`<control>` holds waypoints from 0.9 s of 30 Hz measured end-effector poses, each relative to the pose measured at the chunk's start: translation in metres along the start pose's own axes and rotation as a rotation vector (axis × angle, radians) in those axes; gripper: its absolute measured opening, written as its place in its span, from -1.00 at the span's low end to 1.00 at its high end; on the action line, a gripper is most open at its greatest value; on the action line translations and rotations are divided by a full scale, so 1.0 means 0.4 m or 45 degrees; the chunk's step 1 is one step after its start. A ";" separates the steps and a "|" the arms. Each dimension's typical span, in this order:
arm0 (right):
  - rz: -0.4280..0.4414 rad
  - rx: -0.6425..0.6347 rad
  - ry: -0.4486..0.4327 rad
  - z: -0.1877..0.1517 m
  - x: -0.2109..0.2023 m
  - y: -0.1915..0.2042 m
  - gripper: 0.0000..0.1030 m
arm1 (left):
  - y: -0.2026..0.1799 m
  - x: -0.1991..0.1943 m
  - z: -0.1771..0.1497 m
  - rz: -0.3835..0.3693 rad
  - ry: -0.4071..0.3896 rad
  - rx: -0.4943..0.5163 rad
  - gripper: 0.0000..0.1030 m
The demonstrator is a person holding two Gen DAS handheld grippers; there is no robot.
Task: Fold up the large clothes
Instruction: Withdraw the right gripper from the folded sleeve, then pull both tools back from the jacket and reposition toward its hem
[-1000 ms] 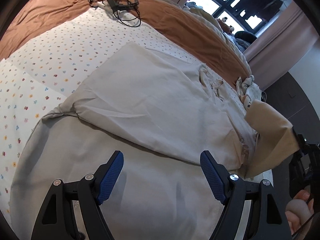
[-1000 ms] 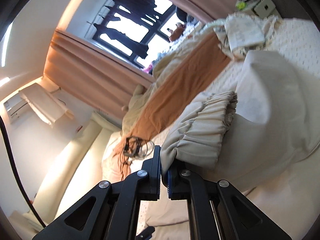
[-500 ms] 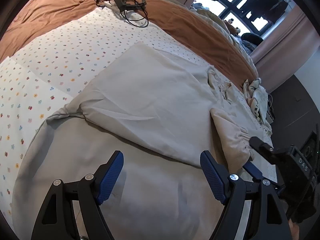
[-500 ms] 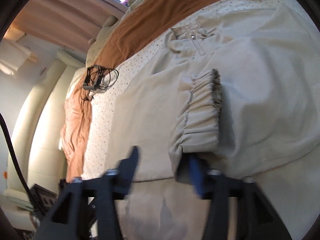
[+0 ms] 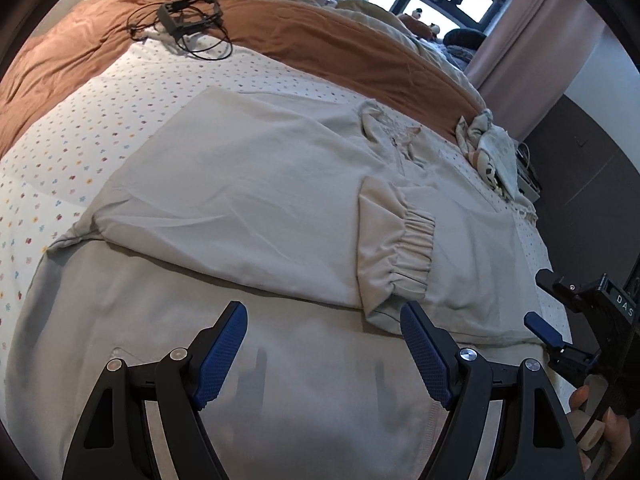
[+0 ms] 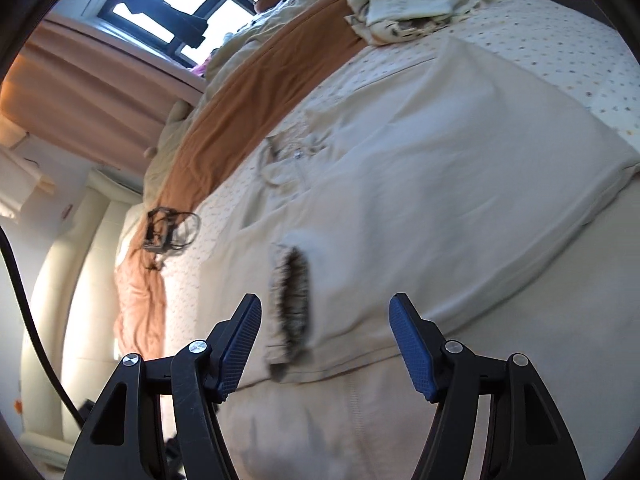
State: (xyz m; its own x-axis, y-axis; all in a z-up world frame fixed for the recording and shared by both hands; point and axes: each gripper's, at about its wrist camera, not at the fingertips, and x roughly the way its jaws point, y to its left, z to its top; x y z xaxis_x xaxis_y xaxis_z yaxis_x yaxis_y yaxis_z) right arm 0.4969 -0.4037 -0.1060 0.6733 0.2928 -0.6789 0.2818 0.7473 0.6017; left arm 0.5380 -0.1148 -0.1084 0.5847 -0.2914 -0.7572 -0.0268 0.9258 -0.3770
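Note:
A large beige zip-up garment [image 5: 248, 200] lies spread on the bed, both sleeves folded in over its body. The elastic cuff [image 5: 408, 252] of the right sleeve rests on the body near the middle; it also shows in the right wrist view [image 6: 292, 300]. My left gripper [image 5: 324, 356] is open and empty, hovering over the garment's near part. My right gripper [image 6: 326, 348] is open and empty just short of the cuff; it also appears at the right edge of the left wrist view [image 5: 560, 320].
The bed has a spotted white sheet [image 5: 100, 120] and a rust-brown blanket [image 5: 304, 36] across its far side. A black cabled device [image 5: 188, 16] lies on the blanket. A heap of folded pale clothes [image 5: 492, 152] sits at the far right. Window and curtains beyond.
My right gripper carried the sleeve cuff over the garment's body, laid it down, opened and drew back. My left gripper stayed open and shifted slightly.

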 end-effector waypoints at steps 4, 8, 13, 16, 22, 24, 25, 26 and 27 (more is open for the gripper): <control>-0.083 0.021 -0.024 0.011 -0.032 -0.094 0.30 | -0.075 0.042 -0.009 0.010 0.011 0.137 0.55; -0.112 0.159 -0.041 0.020 -0.060 -0.205 0.30 | -0.120 0.097 -0.012 0.010 0.060 0.221 0.55; -0.231 0.292 -0.082 0.015 -0.082 -0.299 0.30 | -0.138 0.163 -0.008 0.032 0.086 0.311 0.22; -0.253 0.344 -0.102 0.025 -0.081 -0.344 0.30 | -0.126 0.189 0.003 0.029 0.096 0.306 0.04; -0.265 0.347 -0.190 0.043 -0.081 -0.373 0.26 | -0.053 0.186 0.036 0.080 0.037 0.215 0.01; -0.273 0.349 -0.209 0.045 -0.081 -0.375 0.18 | -0.015 0.173 0.051 0.130 0.020 0.149 0.01; -0.276 0.352 -0.221 0.048 -0.081 -0.377 0.16 | 0.006 0.168 0.058 0.155 0.013 0.114 0.01; -0.284 0.354 -0.232 0.052 -0.080 -0.379 0.05 | 0.031 0.164 0.063 0.160 0.013 0.070 0.01; -0.294 0.356 -0.240 0.054 -0.078 -0.384 -0.11 | 0.054 0.163 0.066 0.156 0.019 0.026 0.01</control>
State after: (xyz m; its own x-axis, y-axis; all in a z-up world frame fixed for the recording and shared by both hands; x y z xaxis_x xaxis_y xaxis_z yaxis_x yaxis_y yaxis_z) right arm 0.4475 -0.5406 -0.1680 0.6767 0.0020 -0.7363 0.5979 0.5821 0.5511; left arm 0.5970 -0.1074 -0.1516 0.5660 -0.1787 -0.8048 -0.0809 0.9595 -0.2700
